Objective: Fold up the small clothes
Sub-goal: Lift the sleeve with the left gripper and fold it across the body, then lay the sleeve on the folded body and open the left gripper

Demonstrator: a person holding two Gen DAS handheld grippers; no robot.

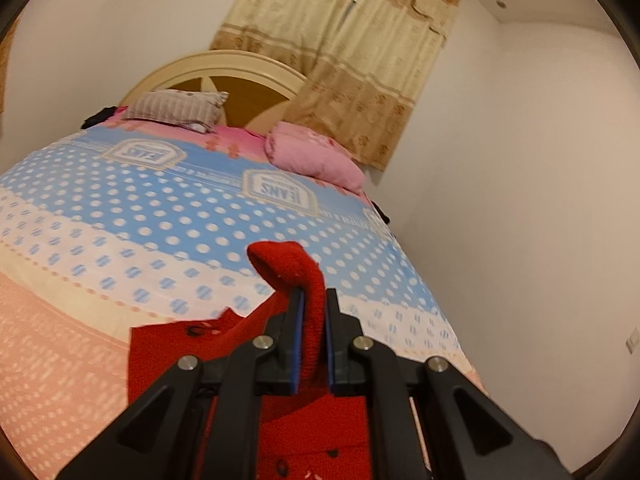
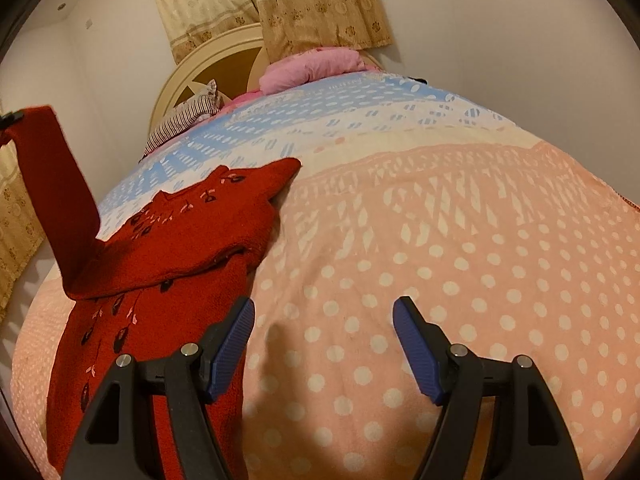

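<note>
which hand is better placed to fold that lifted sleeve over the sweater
Left. The left gripper is already shut on the red sleeve, held up off the sweater, so it probably only needs to carry it across. The right gripper is open, holding nothing, over bare bedspread.

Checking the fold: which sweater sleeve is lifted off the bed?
The sleeve clamped in the left tongs is lifted; the other sleeve lies flat on the bedspread.

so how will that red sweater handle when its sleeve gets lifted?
Probably floppy: the red sweater's sleeve droops over the left gripper. Likely grippy, being fuzzy knit. The body probably drags on the bedspread.
</note>
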